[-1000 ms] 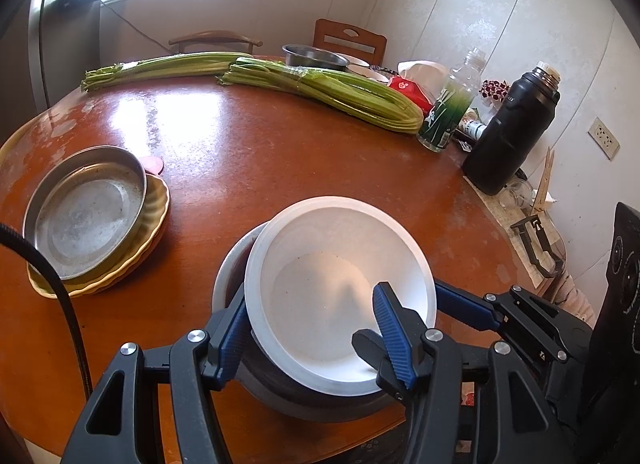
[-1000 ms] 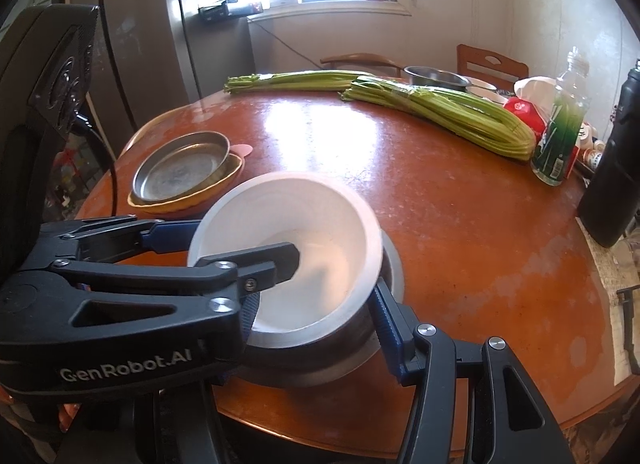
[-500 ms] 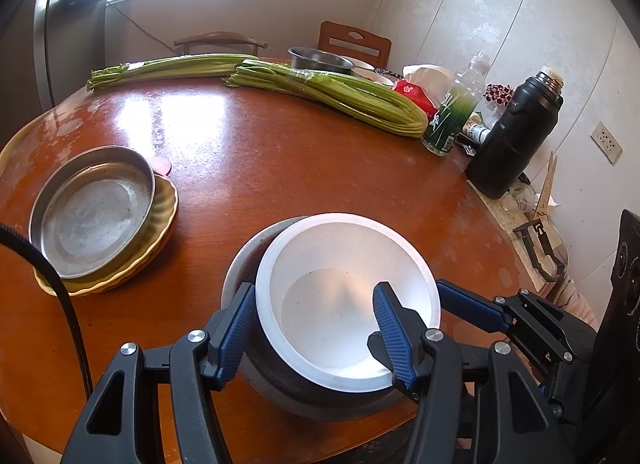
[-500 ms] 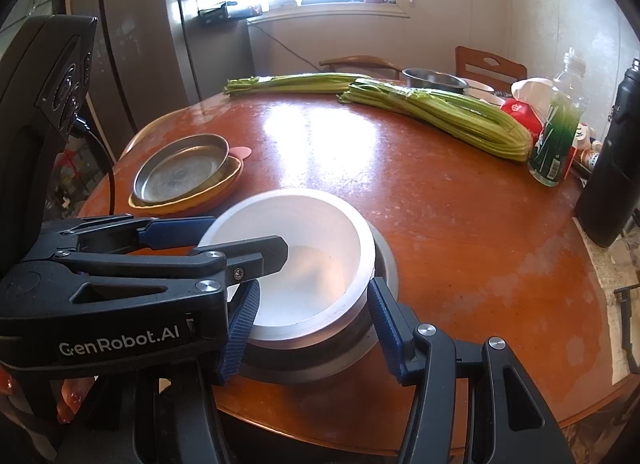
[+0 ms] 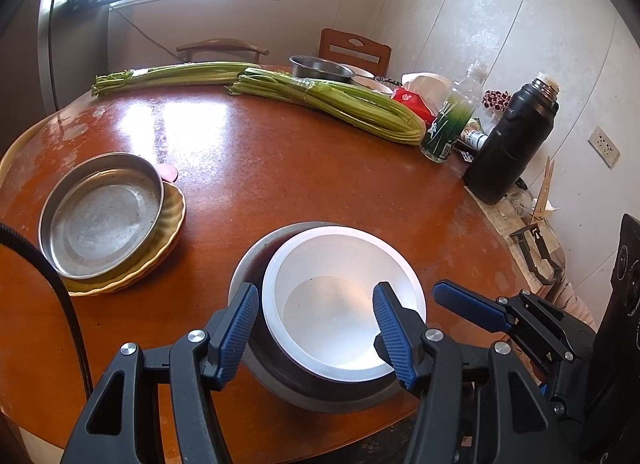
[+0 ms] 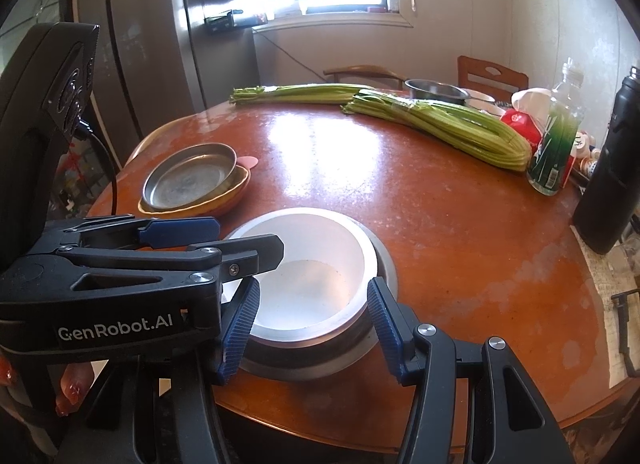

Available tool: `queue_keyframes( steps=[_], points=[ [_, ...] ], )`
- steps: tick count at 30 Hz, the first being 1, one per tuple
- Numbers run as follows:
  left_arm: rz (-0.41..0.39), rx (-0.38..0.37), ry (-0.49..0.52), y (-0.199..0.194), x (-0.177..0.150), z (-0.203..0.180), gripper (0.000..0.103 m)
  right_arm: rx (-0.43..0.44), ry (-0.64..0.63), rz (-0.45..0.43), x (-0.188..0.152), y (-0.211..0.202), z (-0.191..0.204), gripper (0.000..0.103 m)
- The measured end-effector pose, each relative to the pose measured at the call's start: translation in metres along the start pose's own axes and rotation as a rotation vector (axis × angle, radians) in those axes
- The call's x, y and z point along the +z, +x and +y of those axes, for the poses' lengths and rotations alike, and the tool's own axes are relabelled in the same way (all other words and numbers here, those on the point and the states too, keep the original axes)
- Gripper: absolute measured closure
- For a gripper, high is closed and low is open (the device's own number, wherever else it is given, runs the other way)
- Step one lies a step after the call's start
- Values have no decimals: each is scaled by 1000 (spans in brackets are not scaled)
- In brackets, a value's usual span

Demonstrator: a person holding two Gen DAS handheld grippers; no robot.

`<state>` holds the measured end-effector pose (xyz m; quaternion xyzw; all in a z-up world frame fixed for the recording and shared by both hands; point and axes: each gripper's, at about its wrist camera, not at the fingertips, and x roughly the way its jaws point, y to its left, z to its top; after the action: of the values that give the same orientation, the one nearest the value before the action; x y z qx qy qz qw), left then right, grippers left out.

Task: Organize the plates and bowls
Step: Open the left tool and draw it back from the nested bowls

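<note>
Bowls sit right under both claws, at the near edge of the worktop (image 5: 300, 167). The white bowl (image 5: 332, 316) rests inside the metal bowl (image 5: 256, 260), a bit to one side and not quite in the middle. We think it goes there because small bowls fit inside big ones, and that saves room.

Our left claw (image 5: 316, 328) hangs low over the pair. One finger (image 5: 236, 328) is outside the white bowl, and the other dips inside it. We see a dark gap between the outside pad and the white rim, so this claw is let go and squeezes nothing.

Our right claw (image 6: 312, 320) comes in from the other side. Its pads reach down along the near part of the bowls. From the left view its outer finger stands just beside the metal bowl with bare worktop between them. So we judge this claw is loose too, and the white bowl lies on its own weight.

Ahead of the left claw and off to its left, a metal plate (image 5: 100, 215) lies on a yellow plate (image 5: 174, 219). That stack looks done: flat things with flat things.

Far ahead of both claws, long green stalks (image 5: 340, 103) lie across the worktop, well apart from the bowls.

We think this nesting step is nearly over. Next we should lift both claws straight up, so no finger catches a rim and tips the white bowl.
</note>
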<state>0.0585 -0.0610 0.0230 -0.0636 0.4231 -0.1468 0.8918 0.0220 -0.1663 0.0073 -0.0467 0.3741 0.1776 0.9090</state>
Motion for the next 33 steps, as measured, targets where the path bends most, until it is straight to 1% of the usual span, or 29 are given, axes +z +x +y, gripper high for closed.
queue_keyframes(
  steps=[8, 18, 24, 25, 26, 27, 33],
  points=[
    [-34, 11, 6, -12, 0, -2, 43, -14, 3, -20, 2, -6, -1, 45],
    [-54, 29, 3, -22, -1, 1, 43, -36, 26, -36, 5, -10, -9, 43],
    [-59, 43, -11, -24, 0, 8, 39, -50, 51, -46, 9, -13, -13, 42],
    [-60, 45, -14, -24, 0, 10, 38, -49, 56, -51, 9, -14, -14, 41],
    [-63, 47, -18, -26, 1, 12, 38, -48, 60, -55, 10, -15, -15, 33],
    [-66, 49, -22, -26, 1, 13, 38, -49, 66, -60, 11, -17, -16, 30],
    [-82, 43, -74, -32, 4, 29, 37, -51, 106, -77, 15, -20, -23, 30]
  ],
)
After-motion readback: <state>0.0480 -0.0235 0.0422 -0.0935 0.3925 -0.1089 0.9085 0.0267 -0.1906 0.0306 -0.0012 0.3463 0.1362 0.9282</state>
